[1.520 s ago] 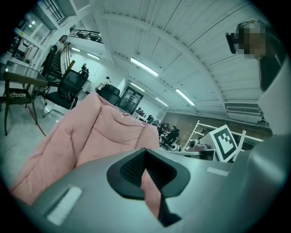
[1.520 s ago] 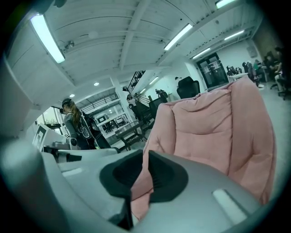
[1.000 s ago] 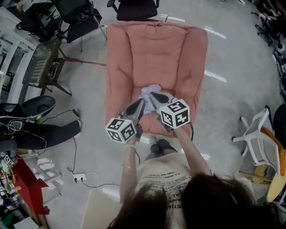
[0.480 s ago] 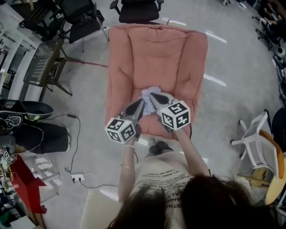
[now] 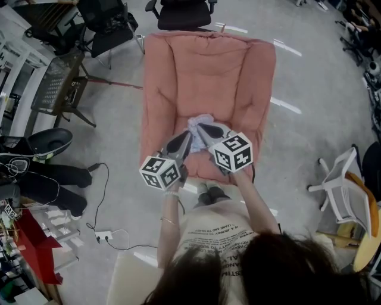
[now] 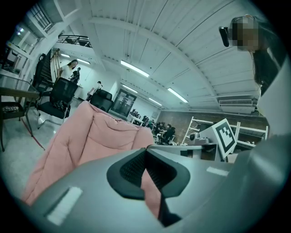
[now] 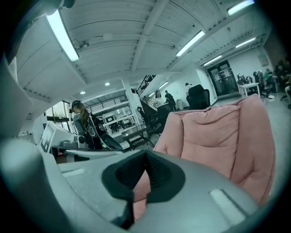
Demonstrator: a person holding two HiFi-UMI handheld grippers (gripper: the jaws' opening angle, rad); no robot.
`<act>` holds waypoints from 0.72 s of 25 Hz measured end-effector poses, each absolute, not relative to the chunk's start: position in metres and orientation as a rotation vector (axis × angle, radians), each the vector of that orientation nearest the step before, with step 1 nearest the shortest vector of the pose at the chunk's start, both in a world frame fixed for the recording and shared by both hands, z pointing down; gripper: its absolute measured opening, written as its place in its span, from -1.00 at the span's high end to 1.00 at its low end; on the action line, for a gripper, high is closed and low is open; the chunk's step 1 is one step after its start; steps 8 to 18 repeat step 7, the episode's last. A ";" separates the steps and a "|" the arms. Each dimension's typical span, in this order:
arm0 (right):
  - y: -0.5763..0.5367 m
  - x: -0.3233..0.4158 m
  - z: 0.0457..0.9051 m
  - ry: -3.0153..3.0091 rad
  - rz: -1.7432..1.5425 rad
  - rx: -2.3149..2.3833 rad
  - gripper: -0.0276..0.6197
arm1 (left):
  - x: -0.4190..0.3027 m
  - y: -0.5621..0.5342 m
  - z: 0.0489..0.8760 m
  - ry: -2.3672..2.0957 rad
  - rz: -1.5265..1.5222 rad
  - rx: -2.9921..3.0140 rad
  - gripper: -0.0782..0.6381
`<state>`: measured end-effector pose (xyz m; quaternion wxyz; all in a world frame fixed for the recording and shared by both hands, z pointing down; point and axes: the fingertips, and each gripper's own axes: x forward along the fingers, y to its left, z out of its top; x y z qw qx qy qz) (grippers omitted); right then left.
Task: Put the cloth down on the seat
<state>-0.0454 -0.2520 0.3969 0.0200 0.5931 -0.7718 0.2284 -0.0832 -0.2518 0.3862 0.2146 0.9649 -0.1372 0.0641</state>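
A small pale cloth point(image 5: 201, 121) lies crumpled on the seat of the pink padded armchair point(image 5: 208, 71). In the head view my left gripper point(image 5: 189, 134) and right gripper point(image 5: 200, 126) point at the cloth's near edge, side by side, tips almost touching it. Both are shut, and no cloth shows between their tips. The left gripper view has the shut left gripper point(image 6: 146, 150) angled up past the armchair's back point(image 6: 86, 136). The right gripper view has the shut right gripper point(image 7: 145, 152) with the armchair point(image 7: 218, 132) to its right. The cloth appears in neither gripper view.
A black office chair point(image 5: 181, 12) stands behind the armchair and a mesh chair point(image 5: 59, 83) at the left. A person's dark-trousered legs point(image 5: 47, 179) lie on the floor at the left, near cables and a power strip point(image 5: 104, 235). A white folding chair point(image 5: 342, 190) stands at the right.
Both grippers stay almost still at the cloth's edge. The legs on the floor at the left have drawn further left and down.
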 end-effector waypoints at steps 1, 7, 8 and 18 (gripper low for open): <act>-0.252 -0.046 0.396 -2.394 0.706 1.839 0.91 | -0.083 -0.252 0.386 -0.380 0.179 2.676 0.79; -0.251 -0.052 0.399 -2.396 0.697 1.837 0.91 | -0.090 -0.250 0.390 -0.381 0.201 2.672 0.79; -0.251 -0.052 0.399 -2.396 0.697 1.837 0.91 | -0.090 -0.250 0.390 -0.381 0.201 2.672 0.79; -0.251 -0.052 0.399 -2.396 0.697 1.837 0.91 | -0.090 -0.250 0.390 -0.381 0.201 2.672 0.79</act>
